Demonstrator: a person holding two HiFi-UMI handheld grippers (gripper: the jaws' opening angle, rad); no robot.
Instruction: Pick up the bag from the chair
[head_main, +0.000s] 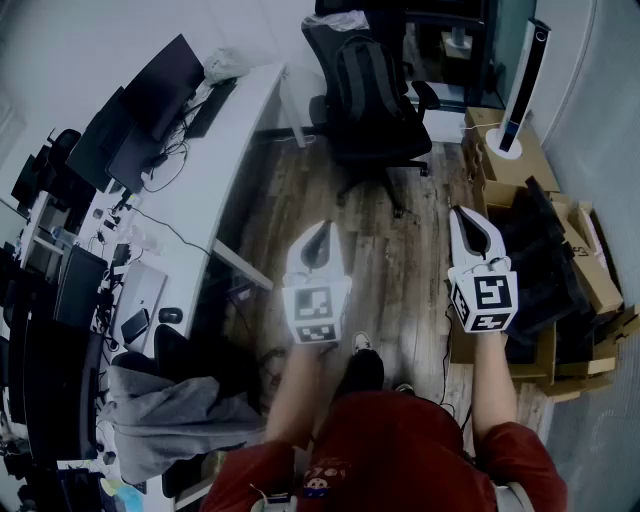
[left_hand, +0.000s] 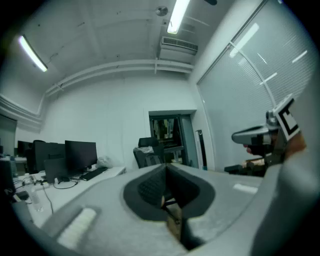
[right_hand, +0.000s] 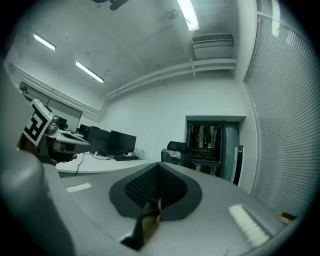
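A black office chair (head_main: 378, 140) stands ahead on the wood floor, with a dark bag (head_main: 364, 72) leaning against its backrest. Both grippers are held level, well short of the chair, and nothing is in either. My left gripper (head_main: 318, 229) is shut, its jaws meeting at a point, and so is my right gripper (head_main: 463, 213), off to its right. In the left gripper view the shut left gripper (left_hand: 166, 168) points at the distant chair (left_hand: 148, 153). In the right gripper view the right gripper (right_hand: 159, 165) is shut too, and the chair (right_hand: 175, 153) is far off.
A long white desk (head_main: 215, 170) with monitors (head_main: 150, 95) and a keyboard runs along the left. Cardboard boxes (head_main: 505, 160) and a tall tower fan (head_main: 522, 80) stand at the right. A grey jacket (head_main: 165, 410) lies over a seat at the lower left. A dark doorway (right_hand: 215, 145) is behind the chair.
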